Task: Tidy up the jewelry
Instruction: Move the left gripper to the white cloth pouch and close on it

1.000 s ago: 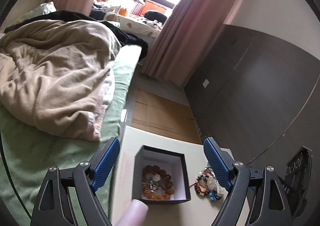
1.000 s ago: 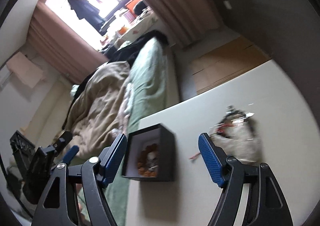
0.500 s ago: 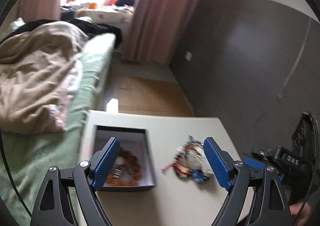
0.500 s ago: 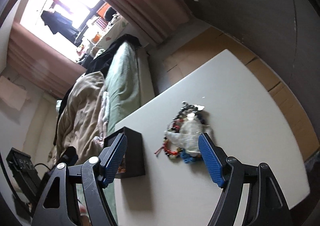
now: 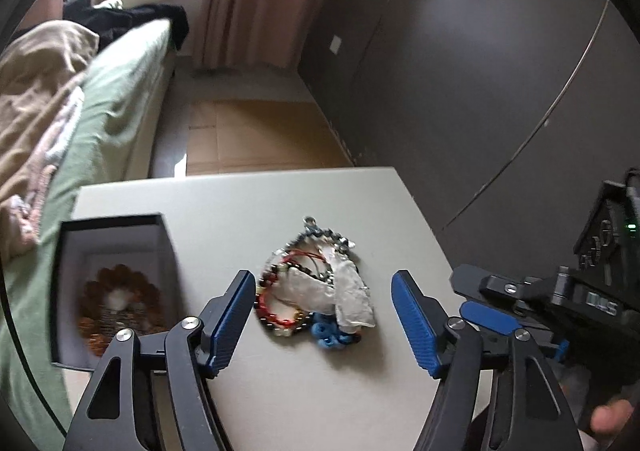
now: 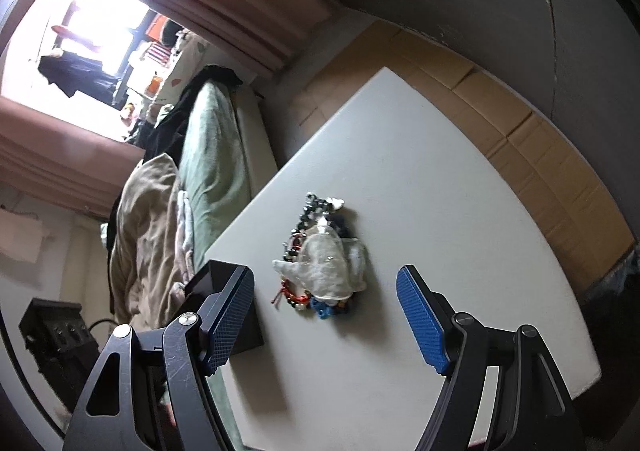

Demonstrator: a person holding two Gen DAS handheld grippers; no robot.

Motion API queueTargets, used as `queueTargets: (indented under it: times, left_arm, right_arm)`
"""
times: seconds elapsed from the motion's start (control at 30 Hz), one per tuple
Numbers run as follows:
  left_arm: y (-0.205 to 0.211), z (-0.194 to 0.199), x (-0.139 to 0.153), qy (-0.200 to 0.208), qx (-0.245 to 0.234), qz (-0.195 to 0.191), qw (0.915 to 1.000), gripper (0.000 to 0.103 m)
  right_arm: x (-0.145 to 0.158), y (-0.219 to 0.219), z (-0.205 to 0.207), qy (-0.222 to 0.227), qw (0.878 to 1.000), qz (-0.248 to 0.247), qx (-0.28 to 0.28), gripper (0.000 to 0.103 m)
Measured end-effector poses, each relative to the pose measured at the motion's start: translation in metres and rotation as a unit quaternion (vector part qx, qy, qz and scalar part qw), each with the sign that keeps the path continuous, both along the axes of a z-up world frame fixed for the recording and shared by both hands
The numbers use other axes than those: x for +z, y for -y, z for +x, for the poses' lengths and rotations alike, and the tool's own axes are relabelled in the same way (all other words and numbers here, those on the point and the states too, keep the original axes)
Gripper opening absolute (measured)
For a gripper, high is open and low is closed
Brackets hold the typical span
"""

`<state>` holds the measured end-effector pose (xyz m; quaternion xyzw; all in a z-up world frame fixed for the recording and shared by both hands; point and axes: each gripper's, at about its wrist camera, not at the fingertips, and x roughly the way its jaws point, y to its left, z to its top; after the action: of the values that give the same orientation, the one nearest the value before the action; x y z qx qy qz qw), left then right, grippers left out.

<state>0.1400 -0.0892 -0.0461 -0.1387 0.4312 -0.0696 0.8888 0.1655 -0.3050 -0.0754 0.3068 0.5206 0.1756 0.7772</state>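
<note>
A pile of jewelry [image 5: 316,287] lies on the white table [image 5: 248,203]: red, dark and blue bead bracelets, a metal chain and a clear plastic bag. It also shows in the right wrist view [image 6: 324,267]. A black open box [image 5: 114,279] with a brown bead bracelet inside stands at the table's left; its dark corner shows in the right wrist view [image 6: 208,283]. My left gripper [image 5: 323,325] is open and empty, above the table with the pile between its fingers. My right gripper [image 6: 325,321] is open and empty, just short of the pile; it also shows in the left wrist view [image 5: 480,319].
A bed [image 5: 108,99] with a green sheet and beige duvet runs along the table's left side. Flattened cardboard [image 5: 256,135] lies on the floor beyond the table. A dark wall [image 5: 460,71] stands to the right. The table's right edge [image 6: 552,251] is near.
Both grippers have swung from the box toward the jewelry pile and come closer to it. The pile now sits centred between each pair of fingers. Both stay open.
</note>
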Motion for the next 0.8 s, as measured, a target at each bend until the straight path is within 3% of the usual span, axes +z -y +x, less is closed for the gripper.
queueTargets:
  times: [0.3,0.37,0.5,0.57,0.6,0.63,0.7,0.8]
  left_arm:
    - [0.023,0.028,-0.038,-0.05,0.001,0.006,0.9987,0.069]
    - [0.03,0.032,-0.044,-0.057,-0.004,0.015,0.9983,0.063]
    - [0.04,0.037,-0.055,-0.069,-0.007,0.044,0.9966,0.05]
    - [0.042,0.039,-0.06,-0.074,-0.01,0.046,0.9962,0.031]
    - [0.042,0.039,-0.061,-0.075,-0.01,0.046,0.9961,0.016]
    - [0.041,0.039,-0.061,-0.073,-0.009,0.045,0.9962,0.009]
    - [0.037,0.037,-0.058,-0.066,-0.005,0.04,0.997,0.001]
    - [0.033,0.034,-0.053,-0.061,-0.008,0.035,0.9975,0.0]
  right_arm:
    - [-0.006,0.026,0.006,-0.025,0.999,-0.003,-0.031,0.074]
    - [-0.008,0.03,0.007,-0.031,0.999,0.011,-0.032,0.074]
    - [-0.009,0.031,0.009,-0.034,0.999,0.016,-0.032,0.074]
    - [-0.008,0.032,0.01,-0.034,0.999,0.017,-0.033,0.074]
    - [-0.008,0.032,0.01,-0.034,0.999,0.018,-0.034,0.074]
    - [-0.008,0.032,0.01,-0.034,0.999,0.018,-0.035,0.074]
    - [-0.009,0.033,0.01,-0.035,0.999,0.018,-0.037,0.074]
    - [-0.01,0.032,0.011,-0.037,0.998,0.019,-0.038,0.074]
